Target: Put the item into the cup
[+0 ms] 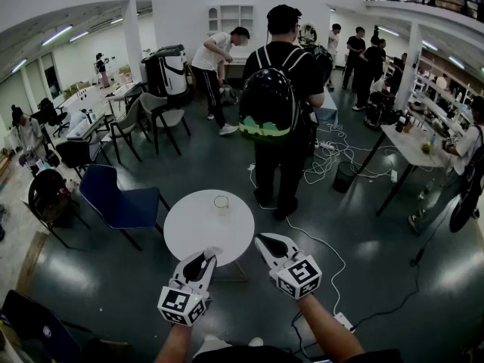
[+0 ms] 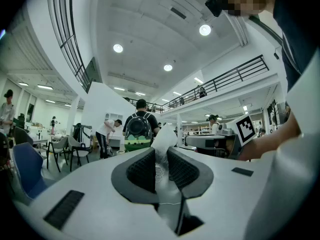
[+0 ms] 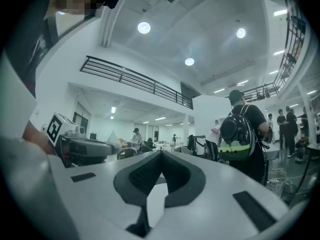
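Note:
A clear cup (image 1: 221, 203) stands on the far part of a small round white table (image 1: 198, 233). My left gripper (image 1: 210, 253) hovers level over the table's near edge, short of the cup. It is shut on a soft white item (image 2: 163, 143) with a thin thread, which sticks up between the pads (image 2: 141, 170). My right gripper (image 1: 265, 240) is beside it at the table's near right edge. The right gripper (image 3: 161, 153) has its jaws together at the tips with nothing between them. The cup does not show in either gripper view.
A person with a dark backpack (image 1: 281, 104) stands just beyond the table. A blue chair (image 1: 121, 203) is at its left. Cables (image 1: 333, 153) and a black bin (image 1: 344, 176) lie on the floor at right. More people, chairs and desks fill the room.

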The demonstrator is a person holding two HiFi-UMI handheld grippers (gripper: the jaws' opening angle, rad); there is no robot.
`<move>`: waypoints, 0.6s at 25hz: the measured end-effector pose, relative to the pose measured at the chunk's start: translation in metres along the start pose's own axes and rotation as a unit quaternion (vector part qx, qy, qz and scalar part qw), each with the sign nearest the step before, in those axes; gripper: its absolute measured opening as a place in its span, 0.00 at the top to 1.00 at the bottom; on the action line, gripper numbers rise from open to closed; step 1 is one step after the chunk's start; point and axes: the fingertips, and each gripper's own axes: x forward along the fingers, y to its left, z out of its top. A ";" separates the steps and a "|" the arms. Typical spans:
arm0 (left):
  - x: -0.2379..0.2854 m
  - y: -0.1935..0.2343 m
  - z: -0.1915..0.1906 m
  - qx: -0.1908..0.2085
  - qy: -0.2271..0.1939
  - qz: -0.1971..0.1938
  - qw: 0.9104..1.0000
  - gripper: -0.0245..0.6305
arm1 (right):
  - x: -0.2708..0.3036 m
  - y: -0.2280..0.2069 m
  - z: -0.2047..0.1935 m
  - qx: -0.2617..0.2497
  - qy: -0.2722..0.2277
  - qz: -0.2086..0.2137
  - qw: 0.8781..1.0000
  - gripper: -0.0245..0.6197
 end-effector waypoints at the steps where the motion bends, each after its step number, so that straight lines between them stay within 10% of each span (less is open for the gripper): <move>1: 0.001 0.000 0.000 -0.001 0.000 0.000 1.000 0.84 | 0.000 0.000 -0.001 0.000 0.001 0.000 1.000 0.94; 15: -0.002 0.002 -0.007 -0.008 0.001 0.003 1.000 0.84 | -0.001 0.009 -0.002 0.003 -0.009 0.006 1.000 0.94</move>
